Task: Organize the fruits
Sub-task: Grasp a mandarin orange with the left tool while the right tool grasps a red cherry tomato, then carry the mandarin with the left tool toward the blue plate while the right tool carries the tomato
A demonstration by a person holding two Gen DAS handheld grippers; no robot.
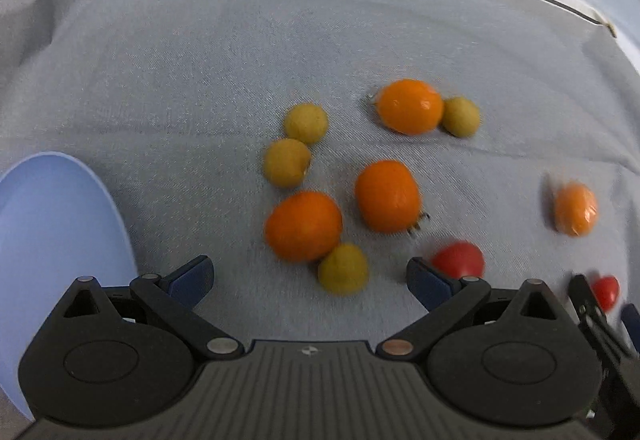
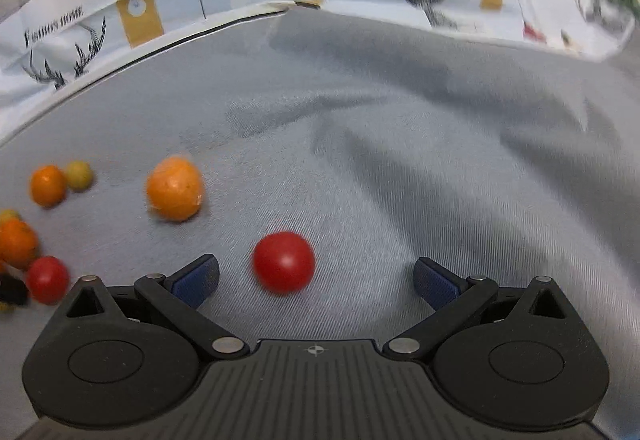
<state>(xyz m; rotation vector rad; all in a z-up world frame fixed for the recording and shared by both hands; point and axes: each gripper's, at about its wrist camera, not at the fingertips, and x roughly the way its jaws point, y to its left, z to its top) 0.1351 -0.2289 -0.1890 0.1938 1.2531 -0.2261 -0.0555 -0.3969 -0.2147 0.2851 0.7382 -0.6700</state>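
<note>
Fruit lies scattered on a grey cloth. My left gripper [image 1: 310, 278] is open, and a yellow-green fruit [image 1: 343, 269] sits between its fingers beside an orange [image 1: 303, 226]. Further out lie more oranges [image 1: 387, 196] [image 1: 410, 106] [image 1: 575, 209], several other yellow-green fruits [image 1: 286, 163] [image 1: 306, 123] [image 1: 461, 117] and a red tomato [image 1: 458, 260]. My right gripper [image 2: 316, 278] is open around a second red tomato [image 2: 283, 262], not touching it. In the right wrist view a wrapped orange [image 2: 175, 193] and another tomato [image 2: 47, 279] lie to the left. The right gripper's dark tip [image 1: 588, 300] shows in the left wrist view.
A light blue plate [image 1: 48, 224] rests at the left edge, close to my left gripper. The grey cloth [image 2: 400, 160] is wrinkled on the right. A printed white backdrop [image 2: 140, 12] runs along the far edge of the table.
</note>
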